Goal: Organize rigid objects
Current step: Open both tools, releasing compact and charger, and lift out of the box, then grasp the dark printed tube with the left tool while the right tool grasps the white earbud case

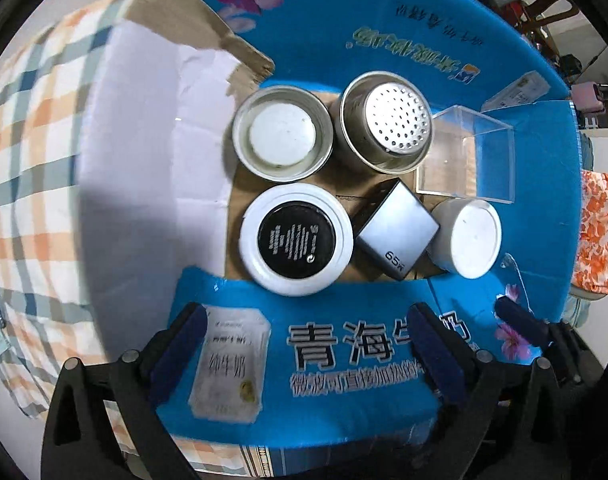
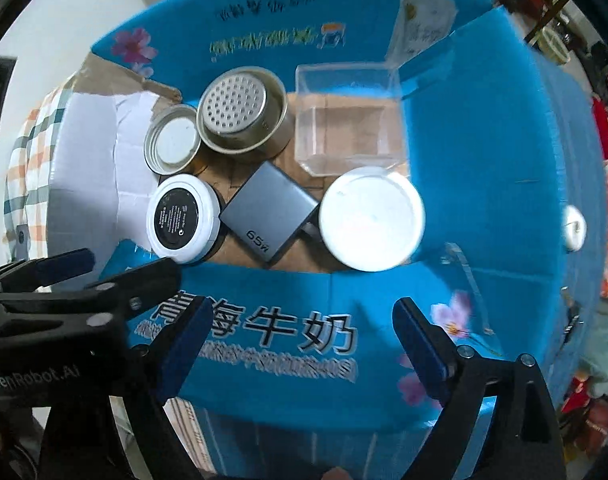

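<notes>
- Left wrist view: left gripper (image 1: 307, 344) spread, empty, above blue printed cardboard box (image 1: 383, 32).
- Right gripper (image 2: 304, 340) spread, empty; perforated steel cup (image 2: 240, 110) beside clear plastic cube (image 2: 345, 120).

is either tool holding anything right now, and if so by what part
Nothing is held. The left tool and the right tool are both open and empty above the blue box, whose items lie untouched inside.

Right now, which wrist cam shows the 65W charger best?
Left wrist: the 65W charger sits near frame center, sharp, with its label readable. Right wrist shows the charger too, smaller and slightly softer, label still legible.
</notes>
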`<state>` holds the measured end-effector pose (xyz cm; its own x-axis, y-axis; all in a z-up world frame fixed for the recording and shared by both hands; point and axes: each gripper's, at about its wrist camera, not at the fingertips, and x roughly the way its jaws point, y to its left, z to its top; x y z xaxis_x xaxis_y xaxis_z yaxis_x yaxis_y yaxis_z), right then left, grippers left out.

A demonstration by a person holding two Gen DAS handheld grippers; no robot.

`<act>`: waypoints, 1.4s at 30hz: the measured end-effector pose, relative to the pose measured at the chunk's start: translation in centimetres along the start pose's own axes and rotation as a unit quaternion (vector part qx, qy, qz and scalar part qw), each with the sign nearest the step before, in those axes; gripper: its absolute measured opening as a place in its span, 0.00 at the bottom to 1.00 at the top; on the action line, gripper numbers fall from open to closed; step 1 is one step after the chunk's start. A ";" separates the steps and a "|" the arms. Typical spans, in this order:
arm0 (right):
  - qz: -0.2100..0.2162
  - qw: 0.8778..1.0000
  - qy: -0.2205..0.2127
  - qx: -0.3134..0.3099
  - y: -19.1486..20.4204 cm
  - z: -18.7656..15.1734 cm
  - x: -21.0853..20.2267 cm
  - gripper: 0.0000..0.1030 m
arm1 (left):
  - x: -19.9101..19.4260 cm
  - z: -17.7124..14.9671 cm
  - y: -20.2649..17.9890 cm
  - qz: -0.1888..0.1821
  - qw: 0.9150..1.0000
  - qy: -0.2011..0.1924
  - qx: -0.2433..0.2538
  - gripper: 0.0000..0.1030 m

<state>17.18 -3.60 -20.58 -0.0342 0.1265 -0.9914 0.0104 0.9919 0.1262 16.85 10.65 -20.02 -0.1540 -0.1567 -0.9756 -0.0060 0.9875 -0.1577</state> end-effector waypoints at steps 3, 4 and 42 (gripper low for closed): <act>0.014 1.000 -0.004 -0.003 -0.2 -1.7 -1.7 0.92 | -1.6 -1.5 0.1 0.012 1.000 -0.022 -0.001 1.00; 0.018 1.000 -0.004 -0.005 -0.4 -2.1 -2.6 0.92 | -2.2 -2.1 0.1 0.015 0.999 -0.031 -0.002 1.00; 0.037 0.982 -0.142 0.116 -20.5 -11.7 -20.9 0.92 | -15.4 -9.6 -17.9 0.002 0.969 -0.228 0.095 1.00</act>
<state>6.00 -26.53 -2.02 0.2542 0.1580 -0.9542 0.2314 0.9480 0.2186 9.86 -4.44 -0.72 0.3003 -0.1867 -0.9354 0.1827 0.9737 -0.1357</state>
